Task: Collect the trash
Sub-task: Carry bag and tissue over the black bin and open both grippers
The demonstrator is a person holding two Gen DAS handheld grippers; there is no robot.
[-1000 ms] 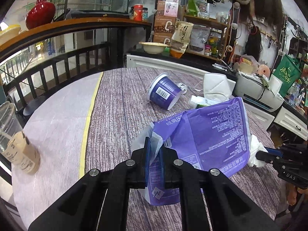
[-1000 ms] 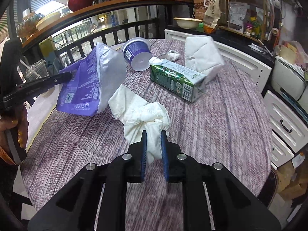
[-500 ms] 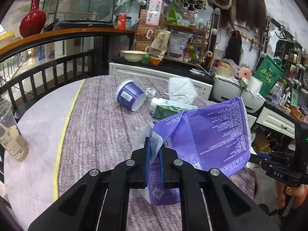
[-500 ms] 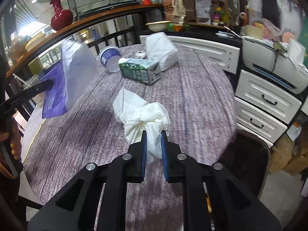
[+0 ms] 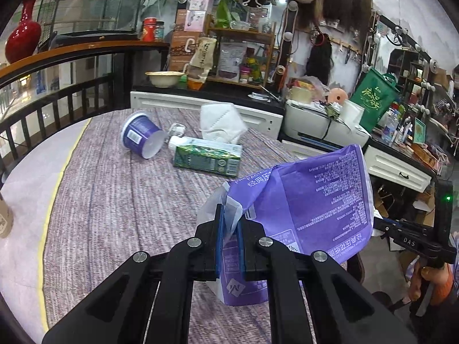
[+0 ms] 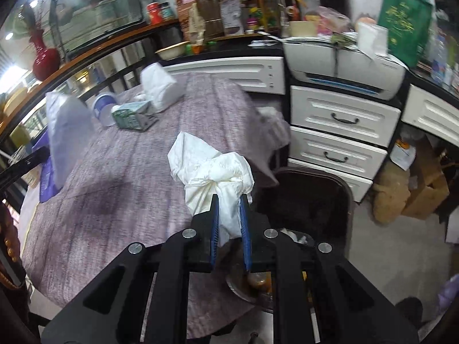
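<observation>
- left gripper (image 5: 229,229) clamped narrow on edge of purple plastic package (image 5: 309,200), package lifted off the table (image 5: 114,195), hanging out to the right
- right gripper (image 6: 229,218) pinching crumpled white tissue (image 6: 212,172), held in air over table edge, above dark trash bin (image 6: 315,197)
- bin sits on floor just beside table, in front of white drawers (image 6: 338,132)
- lying on table at far side: purple cup (image 5: 142,137) tipped on its side, green carton (image 5: 206,159) just beside it, white face mask (image 5: 222,127) behind carton
- printer (image 5: 321,127) on cabinet beyond table
</observation>
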